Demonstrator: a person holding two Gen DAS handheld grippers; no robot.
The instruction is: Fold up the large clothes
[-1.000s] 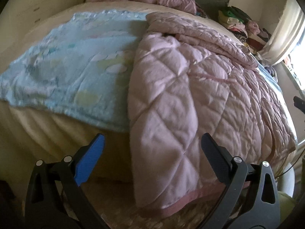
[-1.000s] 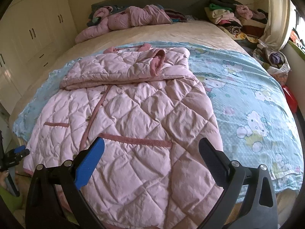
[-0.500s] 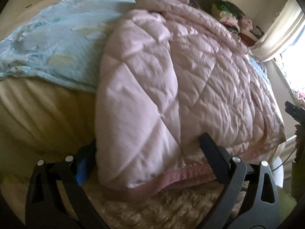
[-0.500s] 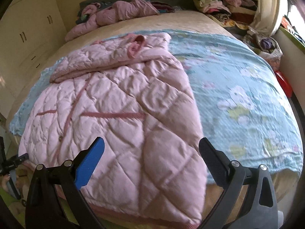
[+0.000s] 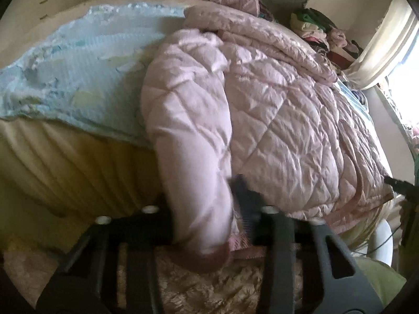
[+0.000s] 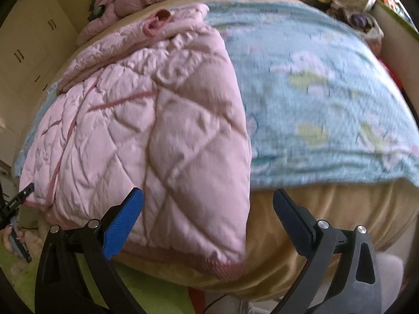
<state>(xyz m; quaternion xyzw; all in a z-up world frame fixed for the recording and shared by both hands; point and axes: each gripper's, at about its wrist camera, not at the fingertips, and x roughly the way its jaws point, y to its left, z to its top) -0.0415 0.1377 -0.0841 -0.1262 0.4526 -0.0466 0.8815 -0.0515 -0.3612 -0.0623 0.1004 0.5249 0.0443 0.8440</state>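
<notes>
A light blue blanket (image 6: 314,99) covers the cream bed (image 5: 65,162). Piled clothes (image 5: 322,26) sit by the curtain (image 5: 387,49). Cream cupboards (image 6: 26,52) stand alongside

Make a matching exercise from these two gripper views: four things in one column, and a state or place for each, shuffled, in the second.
Things:
1. left gripper
2. right gripper
3. pink quilted coat
4. blue blanket

States or places:
A. spread flat over the bed
B. jaws wide apart, nothing pressed between them
C. closing on the coat's hem corner
D. lying on the blanket, hem hanging over the bed's edge

Pairs: 1-C, 2-B, 3-D, 4-A
</notes>
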